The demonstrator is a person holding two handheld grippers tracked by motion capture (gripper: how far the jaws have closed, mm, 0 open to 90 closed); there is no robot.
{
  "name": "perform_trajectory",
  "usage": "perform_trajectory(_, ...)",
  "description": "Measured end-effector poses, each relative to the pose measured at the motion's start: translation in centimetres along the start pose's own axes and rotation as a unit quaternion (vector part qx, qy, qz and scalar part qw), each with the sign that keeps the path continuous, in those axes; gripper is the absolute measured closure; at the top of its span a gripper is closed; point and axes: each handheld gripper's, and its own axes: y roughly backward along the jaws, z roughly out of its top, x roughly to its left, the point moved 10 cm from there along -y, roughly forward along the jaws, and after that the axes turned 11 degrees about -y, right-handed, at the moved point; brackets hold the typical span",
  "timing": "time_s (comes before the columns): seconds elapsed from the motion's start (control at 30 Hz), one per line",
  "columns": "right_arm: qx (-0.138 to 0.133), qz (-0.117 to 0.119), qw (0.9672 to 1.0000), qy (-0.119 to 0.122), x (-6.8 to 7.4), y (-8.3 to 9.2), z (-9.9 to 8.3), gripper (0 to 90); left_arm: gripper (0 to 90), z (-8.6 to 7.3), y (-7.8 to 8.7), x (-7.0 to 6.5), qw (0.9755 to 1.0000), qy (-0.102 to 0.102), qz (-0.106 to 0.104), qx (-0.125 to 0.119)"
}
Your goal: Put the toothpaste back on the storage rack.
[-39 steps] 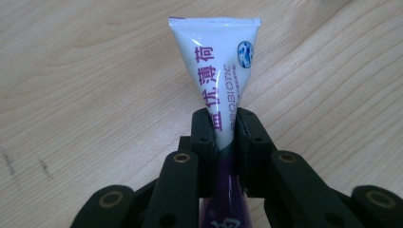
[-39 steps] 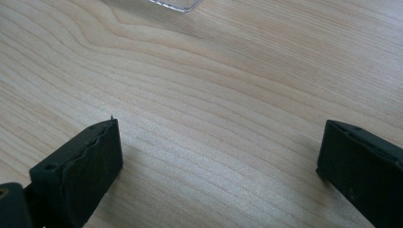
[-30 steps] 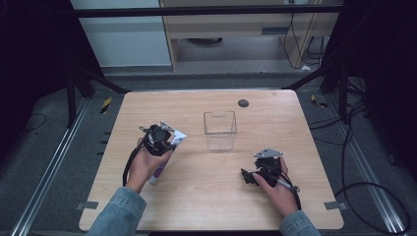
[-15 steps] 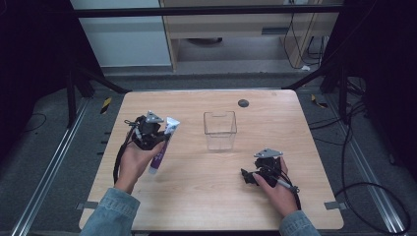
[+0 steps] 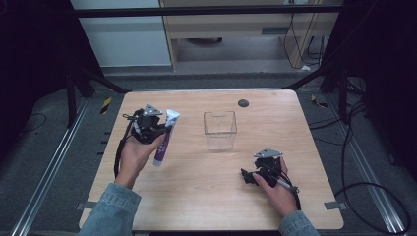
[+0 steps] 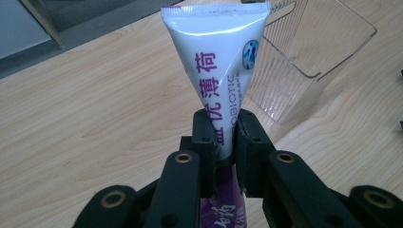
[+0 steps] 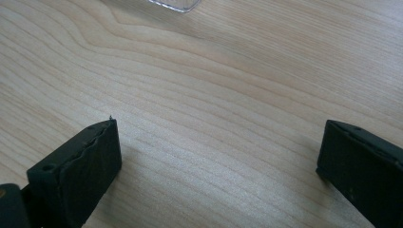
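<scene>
The tube (image 6: 216, 71) is white at its flat crimped end and purple toward the other end, with purple lettering down its side. It sits clamped between the jaws of the left gripper (image 6: 221, 137), which pinch it about mid-length; the crimped end sticks out past the jaws and the purple part runs back under the gripper body. In the high view the tube (image 5: 164, 140) is held off the table (image 5: 196, 206), slanted, its white end up and away from the person and its purple end down toward the person. The left gripper (image 5: 156, 129) is in the left hand (image 5: 134, 155), over the left half of the table.

A clear box (image 5: 220, 129) stands upright and open-topped near the table's middle, to the right of the tube and apart from it. In the left gripper view the box (image 6: 304, 61) lies just beyond the tube's crimped end.

The right gripper (image 5: 252, 175) rests low near the right front of the table, in the right hand (image 5: 278, 189), well apart from the box. In the right gripper view its jaws stand wide apart with bare wood between them, and a corner of the box (image 7: 173, 4) shows at the top edge.

A small dark disc (image 5: 243, 103) lies on the table behind the box.
</scene>
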Motion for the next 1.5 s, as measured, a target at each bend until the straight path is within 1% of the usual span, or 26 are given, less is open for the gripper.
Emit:
perform_trajectory(0.03, 0.0, 0.0, 1.0, 0.0, 0.0, 0.0, 0.0, 0.9, 79.7, 0.1, 0.0, -0.1, 1.0, -0.004, 0.001, 0.001)
perform_trajectory(0.1, 0.001, 0.003, 1.0, 0.001, 0.0, 0.0, 0.0, 0.7, 79.7, 0.3, -0.3, -0.6, 1.0, -0.008, -0.006, 0.001)
perform_trajectory(0.13, 0.001, 0.003, 1.0, 0.001, 0.0, 0.0, 0.0, 0.7, 79.7, 0.3, -0.3, -0.6, 1.0, -0.008, -0.006, 0.001)
perform_trajectory(0.17, 0.001, 0.004, 1.0, 0.001, 0.1, 0.0, 0.0, 0.6, 79.7, 0.5, -0.5, -0.9, 0.9999, -0.007, -0.011, 0.0)
perform_trajectory(0.27, 0.002, 0.003, 1.0, 0.001, 0.1, 0.0, 0.0, 0.6, 79.7, 0.9, -0.6, -1.1, 0.9999, -0.009, -0.011, -0.003)
perform_trajectory(0.3, 0.002, 0.003, 1.0, 0.002, 0.1, 0.0, 0.0, 0.6, 79.7, 1.4, -0.6, -1.2, 0.9999, -0.009, -0.012, -0.006)
perform_trajectory(0.37, 0.001, -0.001, 1.0, 0.0, 0.1, -0.1, 0.0, 0.4, 79.7, 2.0, -0.6, -1.5, 0.9998, -0.009, -0.014, -0.012)
perform_trajectory(0.4, 0.003, -0.002, 1.0, -0.008, 0.2, 0.0, 0.0, 0.4, 79.7, 2.3, -0.5, -1.7, 0.9997, -0.013, -0.014, -0.013)
perform_trajectory(0.43, 0.0, -0.01, 0.9999, -0.012, 0.2, 0.0, 0.0, 0.4, 79.7, 2.5, -0.5, -1.8, 0.9997, -0.016, -0.013, -0.013)
perform_trajectory(0.47, -0.002, -0.015, 0.9998, -0.011, 0.3, -0.1, 0.0, 0.3, 79.7, 2.8, -0.6, -2.0, 0.9997, -0.016, -0.013, -0.016)
perform_trajectory(0.5, -0.002, -0.016, 0.9998, -0.014, 0.4, -0.1, 0.0, 0.4, 79.7, 3.0, -0.6, -2.0, 0.9996, -0.017, -0.014, -0.016)
perform_trajectory(0.53, -0.003, -0.017, 0.9998, -0.012, 0.4, -0.1, 0.0, 0.3, 79.8, 3.2, -0.6, -2.1, 0.9996, -0.016, -0.014, -0.017)
perform_trajectory(0.57, -0.003, -0.018, 0.9997, -0.016, 0.4, -0.1, 0.0, 0.4, 79.7, 3.4, -0.6, -2.0, 0.9996, -0.014, -0.014, -0.019)
perform_trajectory(0.67, -0.003, -0.019, 0.9997, -0.016, 0.4, -0.2, 0.1, 0.4, 79.8, 4.2, -0.4, -2.2, 0.999, -0.001, -0.028, -0.034)
perform_trajectory(0.7, -0.003, -0.019, 0.9997, -0.016, 0.4, -0.2, 0.1, 0.3, 79.8, 4.2, -0.4, -2.2, 0.999, -0.001, -0.028, -0.034)
perform_trajectory(0.77, -0.003, -0.018, 0.9997, -0.015, 0.4, -0.2, 0.1, 0.4, 79.8, 5.0, -0.4, -2.2, 0.999, -0.006, -0.024, -0.038)
perform_trajectory(0.87, -0.003, -0.017, 0.9997, -0.015, 0.4, -0.2, 0.1, 0.3, 79.8, 6.0, -0.3, -2.3, 0.9985, -0.003, -0.032, -0.046)
perform_trajectory(0.97, -0.003, -0.017, 0.9997, -0.015, 0.4, -0.2, 0.1, 0.4, 79.9, 7.1, -0.1, -2.4, 0.9983, -0.009, -0.029, -0.05)
perform_trajectory(1.0, -0.003, -0.017, 0.9997, -0.015, 0.4, -0.2, 0.1, 0.4, 79.8, 7.1, -0.1, -2.4, 0.9983, -0.009, -0.029, -0.05)
perform_trajectory(1.03, -0.002, -0.016, 0.9998, -0.014, 0.4, -0.2, 0.1, 0.4, 79.8, 7.8, 0.0, -2.3, 0.9982, -0.012, -0.025, -0.053)
perform_trajectory(1.07, -0.001, -0.016, 0.9998, -0.01, 0.3, -0.2, 0.1, 0.4, 79.9, 8.1, 0.0, -2.3, 0.998, -0.012, -0.024, -0.056)
perform_trajectory(1.1, -0.002, -0.015, 0.9998, -0.014, 0.4, -0.2, 0.1, 0.4, 79.9, 8.4, 0.0, -2.3, 0.9979, -0.012, -0.025, -0.058)
perform_trajectory(1.13, -0.002, -0.015, 0.9998, -0.014, 0.4, -0.2, 0.1, 0.4, 79.8, 8.4, 0.0, -2.3, 0.9979, -0.012, -0.025, -0.058)
perform_trajectory(1.17, -0.002, -0.015, 0.9998, -0.011, 0.3, -0.2, 0.1, 0.4, 79.9, 8.9, -0.1, -2.2, 0.9977, -0.012, -0.025, -0.062)
perform_trajectory(1.37, -0.002, -0.015, 0.9998, -0.011, 0.3, -0.2, 0.1, 0.4, 79.9, 9.5, -0.6, -2.1, 0.9976, -0.008, -0.03, -0.062)
perform_trajectory(1.5, 0.0, -0.012, 0.9999, -0.012, 0.4, -0.2, 0.1, 0.4, 79.8, 10.1, -0.8, -1.9, 0.9973, -0.011, -0.03, -0.065)
